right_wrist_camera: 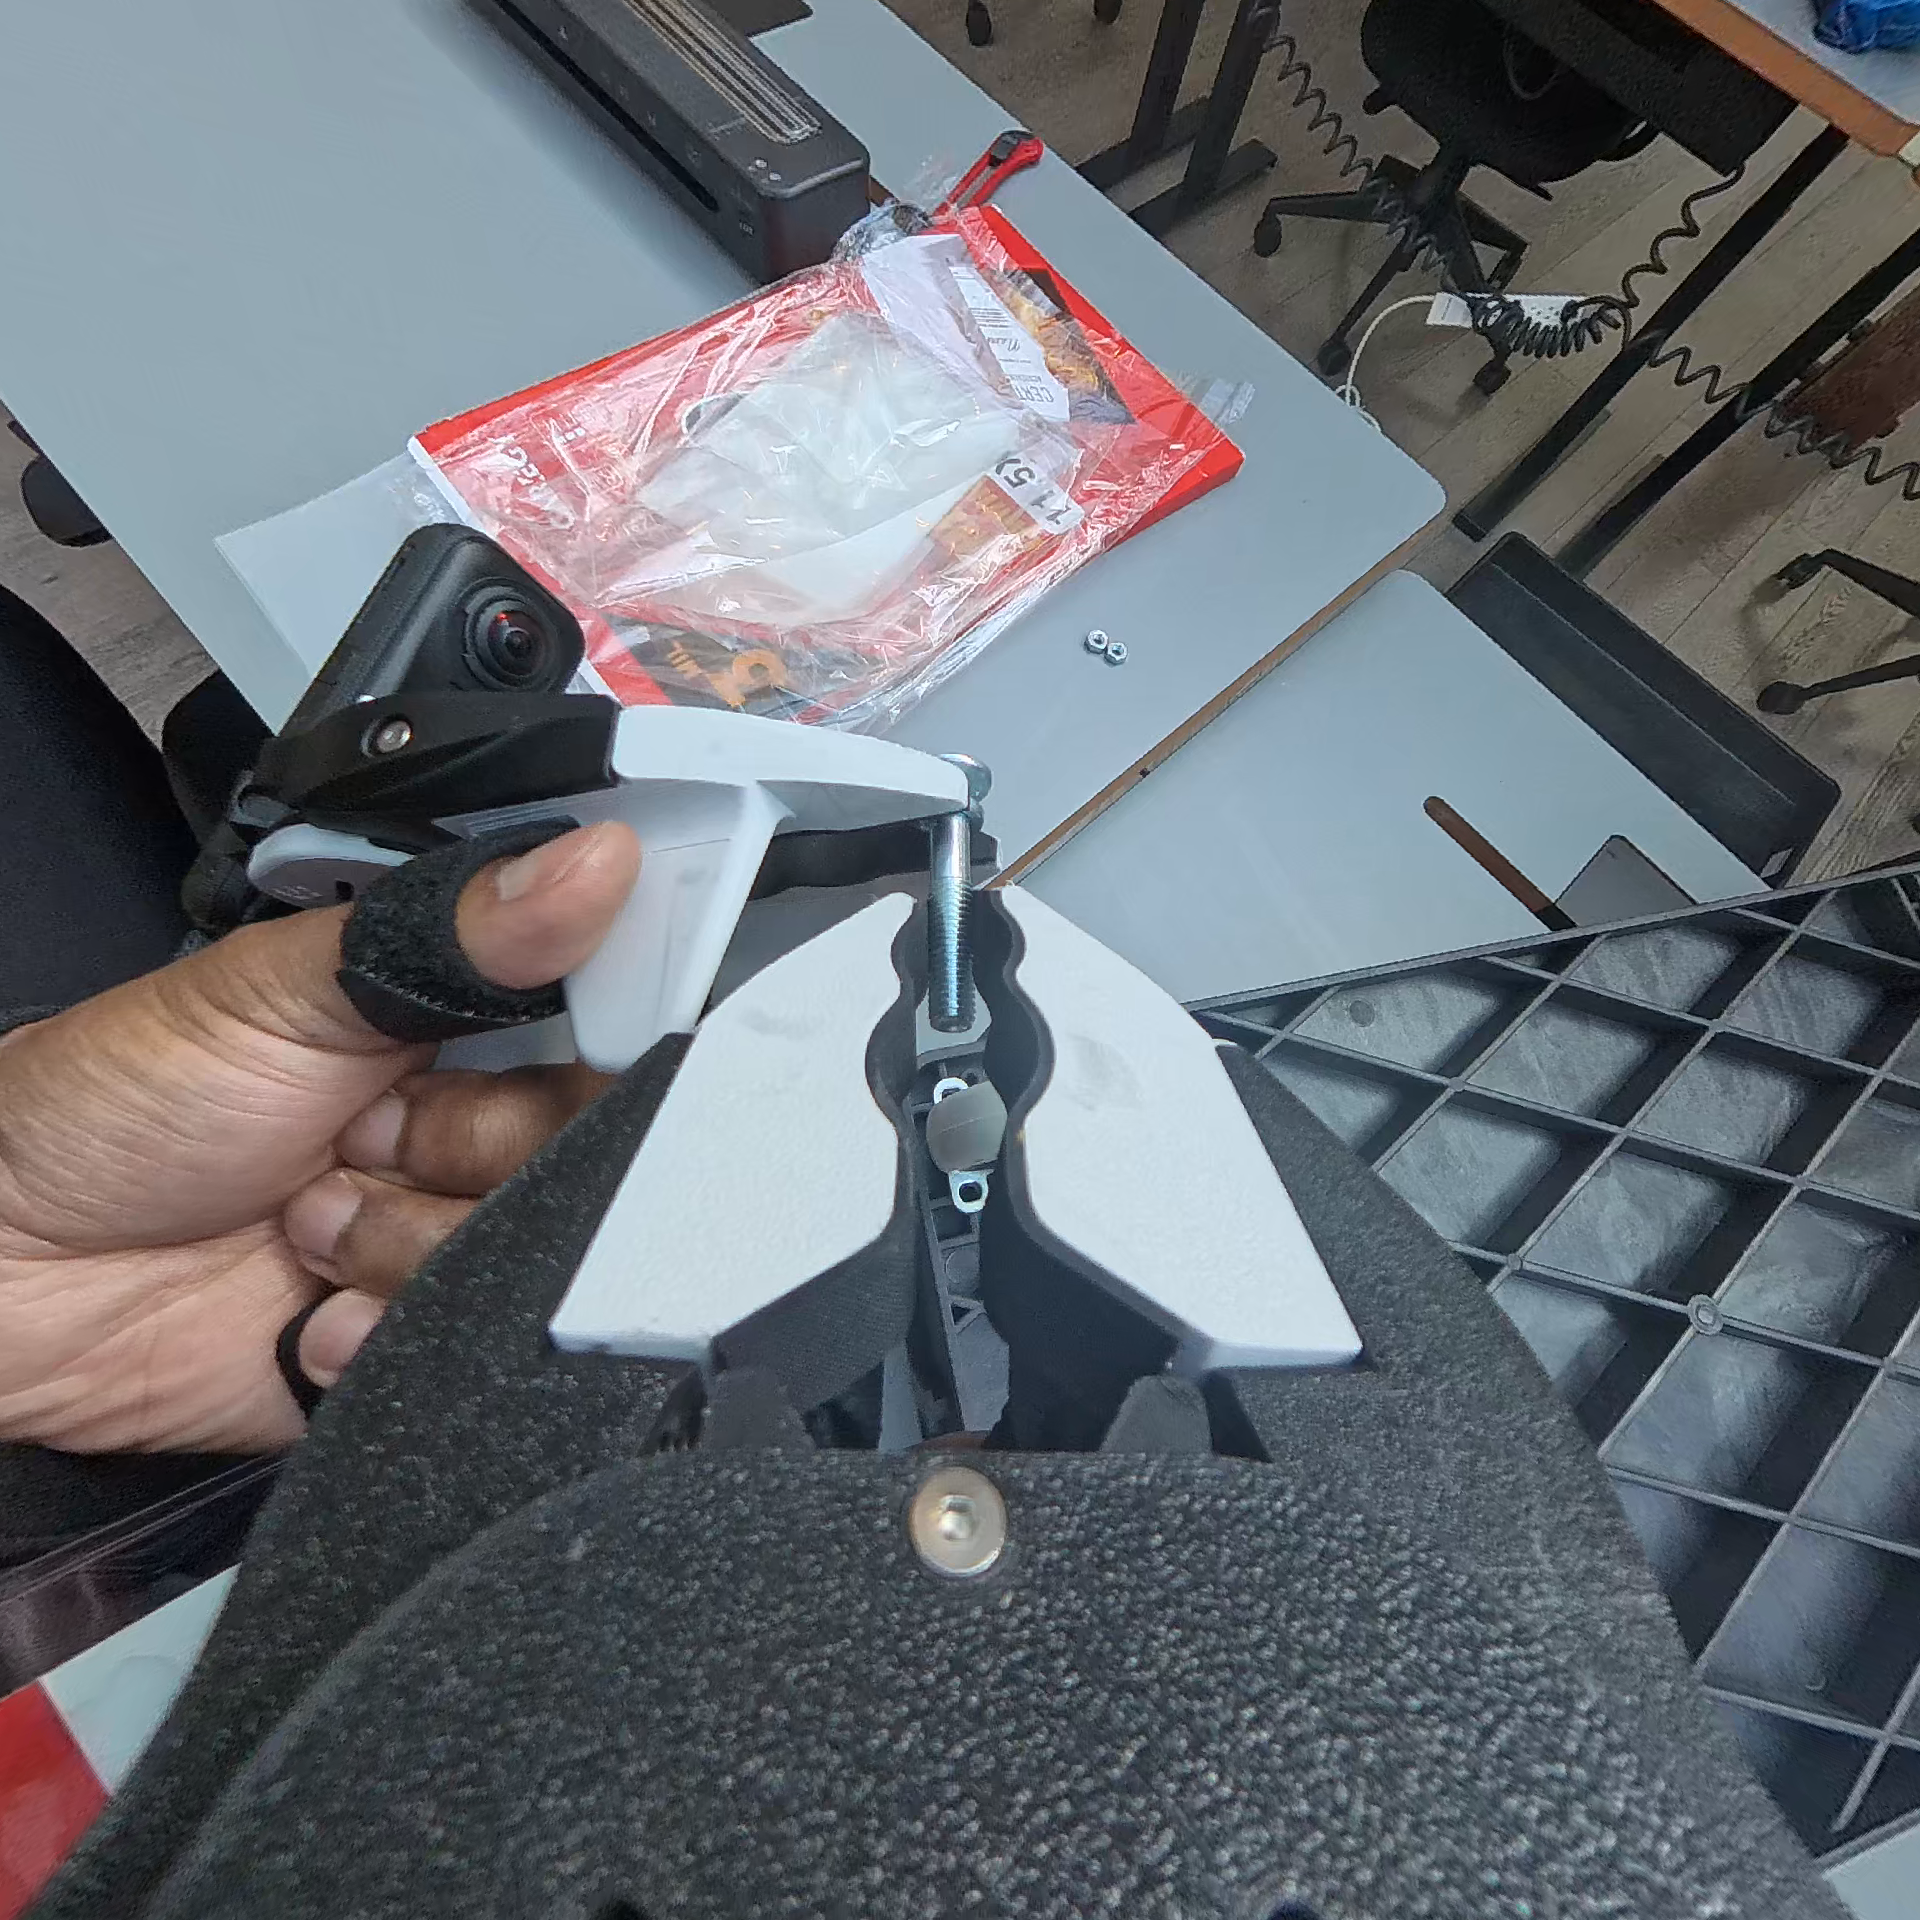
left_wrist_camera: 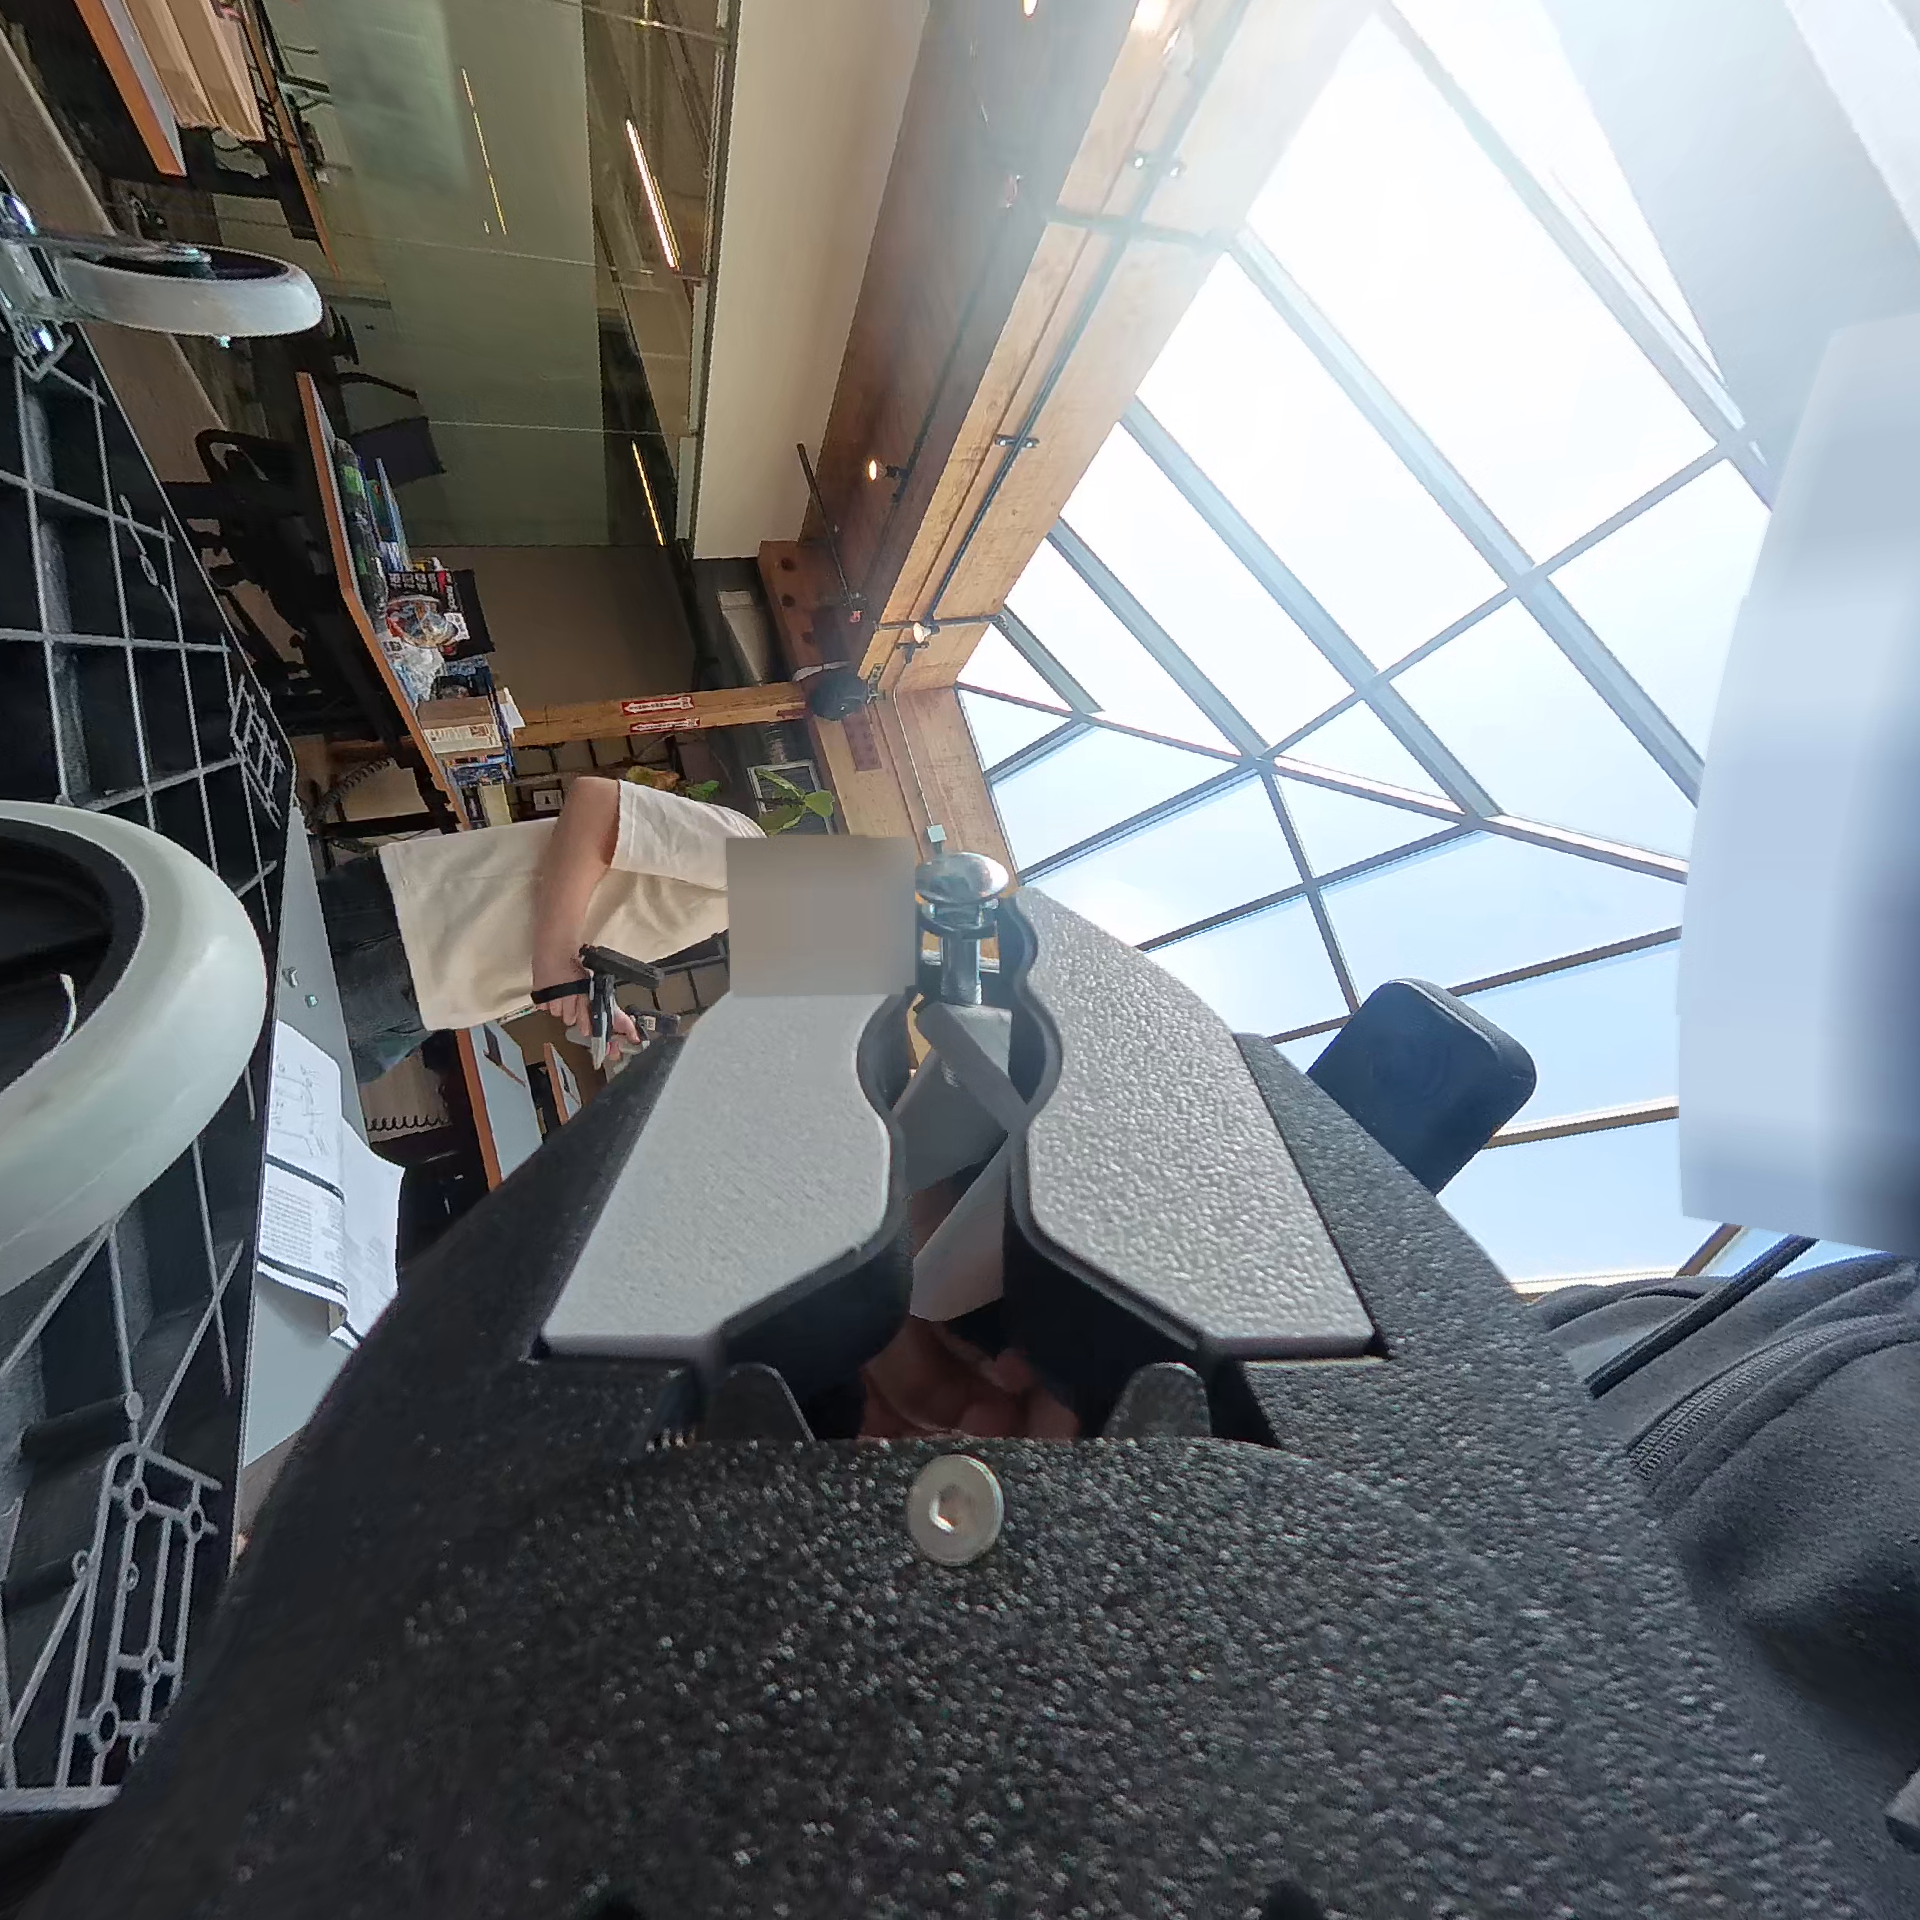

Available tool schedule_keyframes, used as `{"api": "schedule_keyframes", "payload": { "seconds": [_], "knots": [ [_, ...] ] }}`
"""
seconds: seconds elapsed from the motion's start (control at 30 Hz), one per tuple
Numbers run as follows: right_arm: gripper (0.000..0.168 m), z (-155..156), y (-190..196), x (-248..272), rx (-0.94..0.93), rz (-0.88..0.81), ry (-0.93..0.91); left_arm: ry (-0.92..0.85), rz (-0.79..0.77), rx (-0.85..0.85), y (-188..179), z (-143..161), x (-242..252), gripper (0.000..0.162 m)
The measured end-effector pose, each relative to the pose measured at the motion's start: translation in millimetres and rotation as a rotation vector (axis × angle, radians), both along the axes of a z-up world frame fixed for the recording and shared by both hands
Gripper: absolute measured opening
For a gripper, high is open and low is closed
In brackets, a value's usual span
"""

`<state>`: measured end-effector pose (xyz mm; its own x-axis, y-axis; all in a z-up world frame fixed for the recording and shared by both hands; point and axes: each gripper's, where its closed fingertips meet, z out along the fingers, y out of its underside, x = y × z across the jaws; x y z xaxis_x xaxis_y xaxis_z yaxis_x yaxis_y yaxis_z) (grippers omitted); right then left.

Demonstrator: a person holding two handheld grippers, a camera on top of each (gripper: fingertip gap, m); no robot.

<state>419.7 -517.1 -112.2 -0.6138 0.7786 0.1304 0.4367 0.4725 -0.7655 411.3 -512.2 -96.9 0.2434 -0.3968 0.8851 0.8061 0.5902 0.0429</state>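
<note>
A silver bolt [right_wrist_camera: 954, 935] is held by both grippers. In the right wrist view my left gripper [right_wrist_camera: 971, 790] comes in from the left, shut on the bolt just under its head, with a hand [right_wrist_camera: 260, 1143] on its handle. The threaded shaft hangs down into my right gripper [right_wrist_camera: 951, 914], whose jaws are shut on it. In the left wrist view my left gripper [left_wrist_camera: 961, 966] points up at a skylight. The bolt's round head [left_wrist_camera: 961, 878] stands above its tips. The right gripper's camera [left_wrist_camera: 1423, 1081] shows behind.
A black ribbed plastic platform [right_wrist_camera: 1558, 1195] lies at right, its grey caster wheels [left_wrist_camera: 125, 1039] at left in the left wrist view. On the grey table [right_wrist_camera: 312, 260] are a red plastic-wrapped pack [right_wrist_camera: 831, 468], two nuts [right_wrist_camera: 1103, 649], a black device [right_wrist_camera: 707, 104] and a red cutter [right_wrist_camera: 1003, 161]. A person [left_wrist_camera: 499, 914] stands far off. Left and right tips are no more than a few centimetres apart.
</note>
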Motion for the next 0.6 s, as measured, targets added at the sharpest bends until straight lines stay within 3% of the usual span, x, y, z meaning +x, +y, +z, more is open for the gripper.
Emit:
{"api": "schedule_keyframes", "payload": {
  "seconds": [0.33,0.6],
  "knots": [
    [0.008,-5.4,-3.2,-0.6,-0.067,0.017,0.016,0.083,0.026,-0.073,-0.6,-2.5,-1.3,0.013],
    [0.013,-25.9,5.0,1.5,-0.079,-0.004,-0.01,0.21,0.051,-0.251,-4.5,-20.8,-19.4,0.013]
  ]
}}
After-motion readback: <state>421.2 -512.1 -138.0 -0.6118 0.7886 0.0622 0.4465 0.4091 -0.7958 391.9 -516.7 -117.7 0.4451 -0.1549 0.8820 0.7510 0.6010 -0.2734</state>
